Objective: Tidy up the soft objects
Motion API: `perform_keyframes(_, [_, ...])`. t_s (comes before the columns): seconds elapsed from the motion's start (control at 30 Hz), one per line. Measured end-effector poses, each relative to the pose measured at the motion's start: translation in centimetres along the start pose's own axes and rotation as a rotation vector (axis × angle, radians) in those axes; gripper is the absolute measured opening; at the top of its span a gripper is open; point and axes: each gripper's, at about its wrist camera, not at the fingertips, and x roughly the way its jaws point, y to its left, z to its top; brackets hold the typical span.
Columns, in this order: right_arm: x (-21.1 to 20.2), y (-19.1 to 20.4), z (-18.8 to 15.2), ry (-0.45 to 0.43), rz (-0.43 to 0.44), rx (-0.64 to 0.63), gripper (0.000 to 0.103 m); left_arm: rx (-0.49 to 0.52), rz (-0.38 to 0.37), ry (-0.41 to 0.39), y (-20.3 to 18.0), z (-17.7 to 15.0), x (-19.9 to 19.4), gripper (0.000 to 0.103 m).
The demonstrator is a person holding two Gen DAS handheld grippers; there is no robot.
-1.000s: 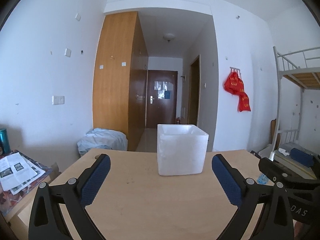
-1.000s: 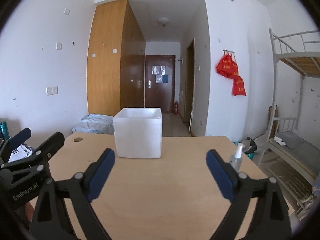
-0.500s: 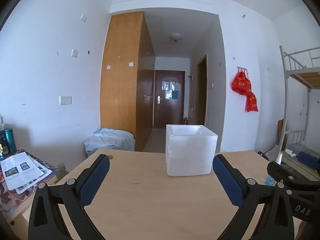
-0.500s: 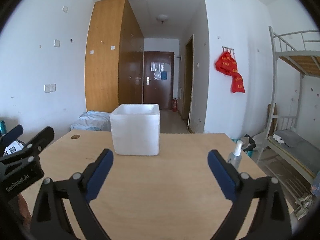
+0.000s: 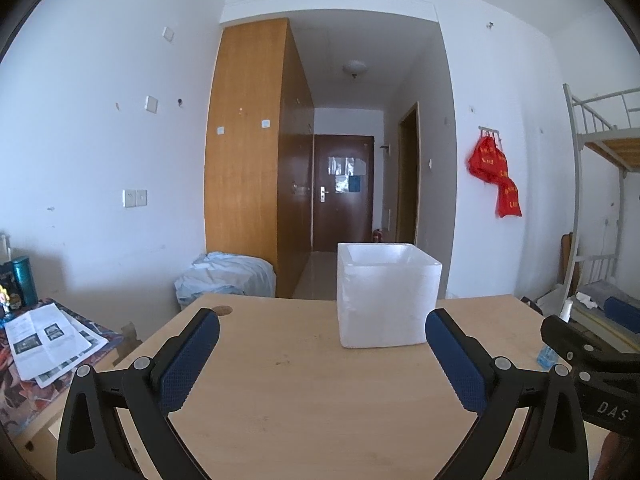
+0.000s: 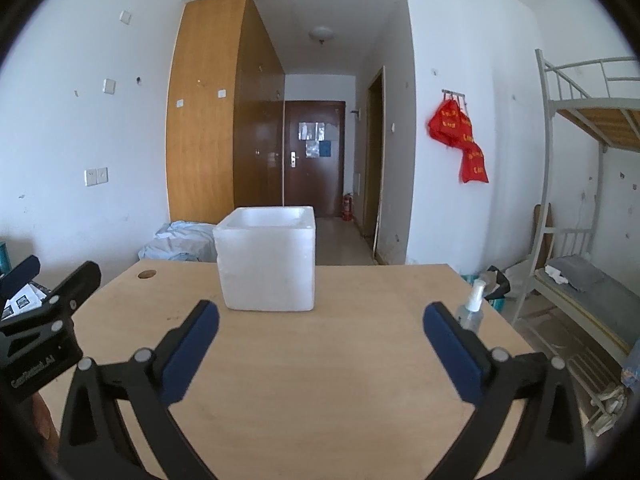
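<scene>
A white foam box (image 5: 386, 294) stands open-topped on the far half of the wooden table (image 5: 300, 392); it also shows in the right wrist view (image 6: 267, 258). Its inside is hidden. My left gripper (image 5: 322, 356) is open and empty, held above the table short of the box. My right gripper (image 6: 320, 348) is open and empty, also short of the box, to the right of the left one. No soft object shows on the table.
A small pump bottle (image 6: 472, 306) stands near the table's right edge. Papers (image 5: 48, 340) and a teal can (image 5: 24, 286) lie on a side surface at left. A bunk bed (image 6: 580, 208) stands at right. A pale cloth bundle (image 5: 226, 276) lies on the floor behind the table.
Both grippers have tilted up and pulled back slightly, so the box sits lower and smaller in both views. Both stay open and empty.
</scene>
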Motion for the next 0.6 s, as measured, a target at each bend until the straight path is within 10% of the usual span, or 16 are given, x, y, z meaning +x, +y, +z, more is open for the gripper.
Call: perform_keyframes(0.6, [0.43,0.0,0.2,0.015,0.001,-0.001,0.103,0.007,-0.001,0.023,-0.03,-0.22,0.47,0.103])
